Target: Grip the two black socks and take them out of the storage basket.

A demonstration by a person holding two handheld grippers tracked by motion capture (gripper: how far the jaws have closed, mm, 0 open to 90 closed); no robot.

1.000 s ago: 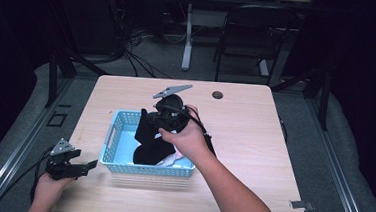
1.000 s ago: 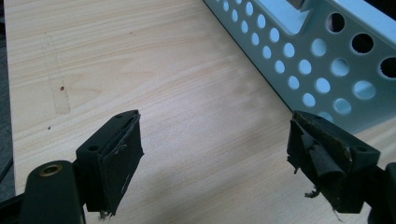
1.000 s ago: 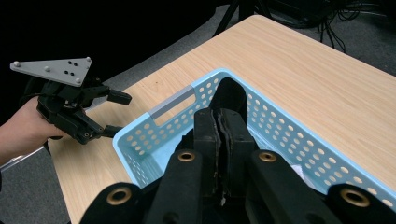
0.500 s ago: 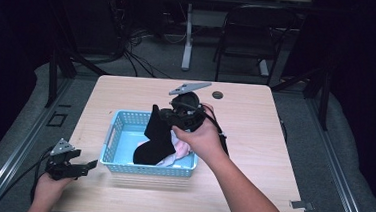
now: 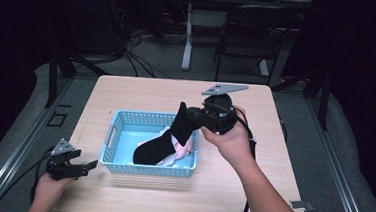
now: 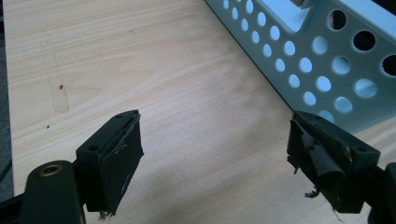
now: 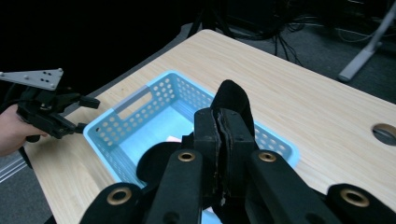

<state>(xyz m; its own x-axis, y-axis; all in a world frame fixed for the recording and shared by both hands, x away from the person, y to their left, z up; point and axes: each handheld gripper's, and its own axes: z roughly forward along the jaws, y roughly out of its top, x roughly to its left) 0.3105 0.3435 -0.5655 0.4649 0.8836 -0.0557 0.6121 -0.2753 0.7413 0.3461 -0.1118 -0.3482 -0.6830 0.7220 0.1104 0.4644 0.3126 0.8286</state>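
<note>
A black sock (image 5: 166, 137) hangs from my right gripper (image 5: 191, 113), which is shut on its upper end above the right rim of the light blue basket (image 5: 112, 139). The sock's lower end still trails inside the basket over pink and white cloth (image 5: 183, 147). In the right gripper view the sock's tip (image 7: 232, 101) sticks up past the closed jaws of my right gripper (image 7: 219, 125). My left gripper (image 5: 87, 166) rests low at the table's front left, beside the basket. Its jaws stand wide apart over bare wood in the left gripper view (image 6: 215, 140), with nothing between them.
The basket's perforated wall (image 6: 327, 70) lies just right of my left jaws. A round hole (image 7: 385, 133) is cut in the tabletop near its far right corner. A chair (image 5: 253, 40) and cables stand on the floor beyond the table.
My right gripper has moved right and upward, drawing the black sock partly out of the basket. The left gripper has stayed where it was.
</note>
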